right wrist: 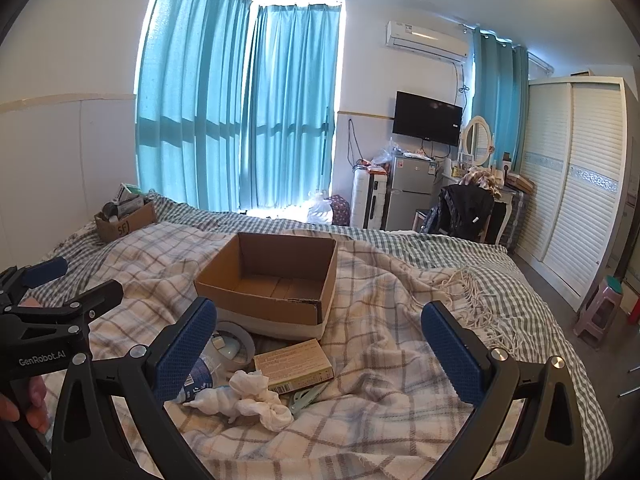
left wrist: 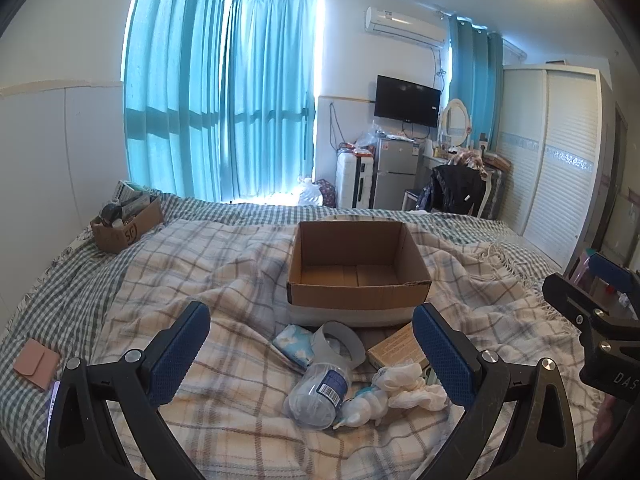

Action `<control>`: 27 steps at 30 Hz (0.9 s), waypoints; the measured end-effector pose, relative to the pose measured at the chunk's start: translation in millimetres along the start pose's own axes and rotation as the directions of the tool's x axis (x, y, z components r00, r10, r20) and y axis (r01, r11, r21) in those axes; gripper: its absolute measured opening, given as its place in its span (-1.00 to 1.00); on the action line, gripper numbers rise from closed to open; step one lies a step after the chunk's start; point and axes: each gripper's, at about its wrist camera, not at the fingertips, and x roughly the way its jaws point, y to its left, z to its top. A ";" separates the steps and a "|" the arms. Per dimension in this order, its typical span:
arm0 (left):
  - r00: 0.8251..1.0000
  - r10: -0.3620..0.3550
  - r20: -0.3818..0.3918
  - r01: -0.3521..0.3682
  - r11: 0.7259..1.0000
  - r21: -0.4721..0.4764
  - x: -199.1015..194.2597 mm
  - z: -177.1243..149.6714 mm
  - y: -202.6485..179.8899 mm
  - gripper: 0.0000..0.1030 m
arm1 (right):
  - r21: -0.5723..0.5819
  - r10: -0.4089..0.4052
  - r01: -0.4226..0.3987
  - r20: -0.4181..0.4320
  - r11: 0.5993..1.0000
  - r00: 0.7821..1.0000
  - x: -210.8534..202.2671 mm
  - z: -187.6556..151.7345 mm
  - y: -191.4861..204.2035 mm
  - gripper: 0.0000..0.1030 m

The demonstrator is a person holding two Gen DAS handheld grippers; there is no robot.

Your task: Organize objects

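Note:
An empty cardboard box (left wrist: 356,268) sits on the plaid blanket, also in the right wrist view (right wrist: 272,280). In front of it lie a tape roll (left wrist: 340,344), a clear plastic bottle (left wrist: 318,394), a tissue pack (left wrist: 294,344), a crumpled white cloth (left wrist: 408,388) and a flat tan box (right wrist: 294,364). A green clip (right wrist: 306,396) lies by the cloth (right wrist: 256,398). My left gripper (left wrist: 312,356) is open above the pile. My right gripper (right wrist: 320,352) is open, to the pile's right.
A small cardboard box full of items (left wrist: 126,224) stands at the bed's far left. A pink wallet (left wrist: 36,364) lies at the left edge. Beyond the bed are a fridge (left wrist: 394,176), chair (left wrist: 456,192) and wardrobe (left wrist: 556,160). A plastic stool (right wrist: 598,308) stands on the floor.

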 end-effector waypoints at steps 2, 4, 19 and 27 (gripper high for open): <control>1.000 -0.002 -0.012 0.002 1.000 -0.006 1.9 -0.2 1.3 1.00 | -0.004 -0.001 0.001 -0.005 1.000 1.000 0.7 -0.4 0.7 0.99; 1.000 -0.007 -0.021 0.006 1.000 -0.015 3.0 -1.1 3.4 1.00 | -0.006 -0.006 0.006 -0.010 1.000 1.000 1.3 -0.9 1.3 0.99; 0.953 0.048 -0.298 -0.049 0.999 0.004 98.8 -58.6 10.5 0.95 | -0.032 0.063 -0.071 -0.219 0.997 0.974 79.7 -46.5 12.0 0.99; 0.865 0.051 -0.499 -0.020 0.998 0.066 157.6 -102.4 0.1 0.88 | -0.020 0.157 -0.202 -0.554 0.979 0.817 162.6 -106.2 27.9 0.77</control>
